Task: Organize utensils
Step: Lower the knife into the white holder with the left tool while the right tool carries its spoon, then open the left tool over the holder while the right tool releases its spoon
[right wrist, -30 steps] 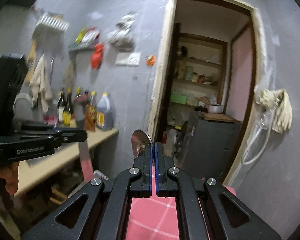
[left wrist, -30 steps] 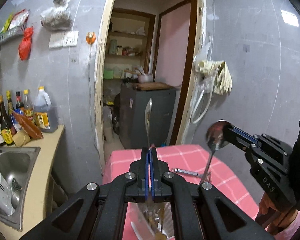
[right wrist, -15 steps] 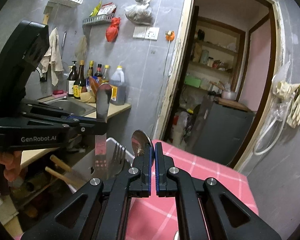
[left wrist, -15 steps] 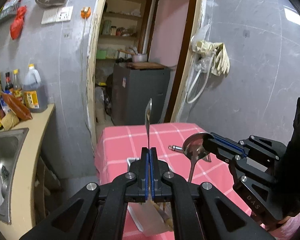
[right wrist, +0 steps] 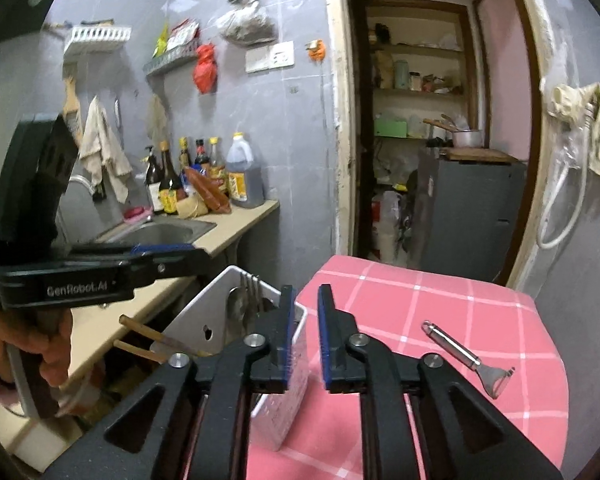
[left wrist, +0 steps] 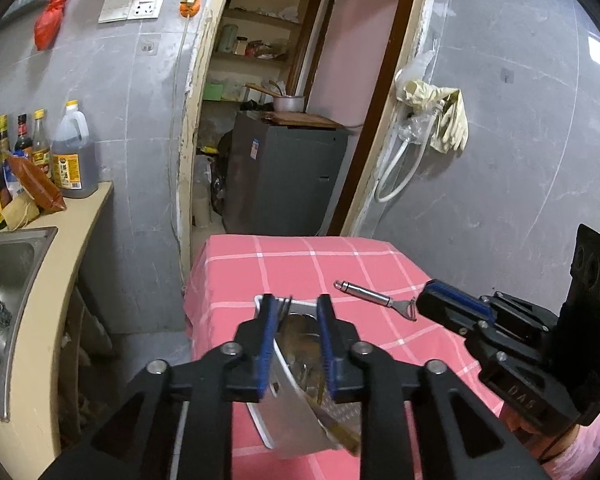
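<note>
A white utensil basket [right wrist: 288,396] stands on the pink checked tablecloth [right wrist: 440,304]. In it are a cleaver blade [right wrist: 196,324], a fork [right wrist: 252,284], a spoon [right wrist: 236,300] and wooden chopsticks [right wrist: 140,330]. My left gripper [left wrist: 296,340] is open and empty right above the basket [left wrist: 260,420], with the cleaver [left wrist: 296,420] below it. My right gripper [right wrist: 305,336] is open and empty beside the basket. A steel peeler [right wrist: 468,358] lies on the cloth to the right; it also shows in the left wrist view [left wrist: 374,300].
A beige counter with a steel sink [left wrist: 4,276] and sauce bottles [left wrist: 70,156] runs along the left. A doorway with a dark cabinet [left wrist: 284,176] is behind the table. Rubber gloves [left wrist: 444,116] hang on the right wall.
Both grippers opened. The left let go of the cleaver and the right let go of the spoon; both now rest in the basket. Both grippers came down toward the table.
</note>
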A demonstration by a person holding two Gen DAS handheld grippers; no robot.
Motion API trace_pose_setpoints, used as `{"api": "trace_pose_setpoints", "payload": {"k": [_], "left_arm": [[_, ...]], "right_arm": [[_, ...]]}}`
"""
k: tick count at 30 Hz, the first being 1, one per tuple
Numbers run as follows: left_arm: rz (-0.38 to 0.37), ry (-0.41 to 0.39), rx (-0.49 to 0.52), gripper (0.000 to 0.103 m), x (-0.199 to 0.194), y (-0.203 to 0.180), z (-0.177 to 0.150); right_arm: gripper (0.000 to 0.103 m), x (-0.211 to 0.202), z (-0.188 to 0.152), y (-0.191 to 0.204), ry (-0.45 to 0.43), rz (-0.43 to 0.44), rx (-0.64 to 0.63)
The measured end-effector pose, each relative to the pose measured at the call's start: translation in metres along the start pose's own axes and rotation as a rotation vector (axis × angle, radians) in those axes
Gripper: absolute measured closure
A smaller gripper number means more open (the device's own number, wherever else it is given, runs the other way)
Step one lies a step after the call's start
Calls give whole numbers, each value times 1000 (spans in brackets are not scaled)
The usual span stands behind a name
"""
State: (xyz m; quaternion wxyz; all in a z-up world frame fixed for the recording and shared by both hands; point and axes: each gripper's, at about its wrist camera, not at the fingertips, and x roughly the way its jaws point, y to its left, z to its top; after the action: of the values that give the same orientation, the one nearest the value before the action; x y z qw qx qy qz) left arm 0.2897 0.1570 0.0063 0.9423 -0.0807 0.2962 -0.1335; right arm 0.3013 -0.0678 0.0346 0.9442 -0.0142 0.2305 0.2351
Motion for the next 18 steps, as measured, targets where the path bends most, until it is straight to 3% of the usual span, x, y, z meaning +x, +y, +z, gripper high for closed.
{"api": "trace_pose_setpoints", "payload": {"k": [3, 7, 8, 11, 14, 18], "left_arm": [[7, -35, -20, 65, -7, -4, -3], [36, -105, -25, 36, -19, -17, -6], [55, -123, -24, 24, -21, -21, -7], [145, -190, -15, 5, -29, -35, -11], [225, -259, 4, 0, -37, -54, -16], [255, -286, 22, 0, -38, -73, -22]], "right_arm": [[70, -17, -2, -17, -42, -44, 44], [48, -40, -3, -39, -93, -97, 89], [43, -47, -4, -45, -106, -109, 100], [33, -65, -7, -63, -142, -130, 132], [24, -80, -11, -76, -168, -152, 143], [12, -97, -20, -93, -188, -182, 150]]}}
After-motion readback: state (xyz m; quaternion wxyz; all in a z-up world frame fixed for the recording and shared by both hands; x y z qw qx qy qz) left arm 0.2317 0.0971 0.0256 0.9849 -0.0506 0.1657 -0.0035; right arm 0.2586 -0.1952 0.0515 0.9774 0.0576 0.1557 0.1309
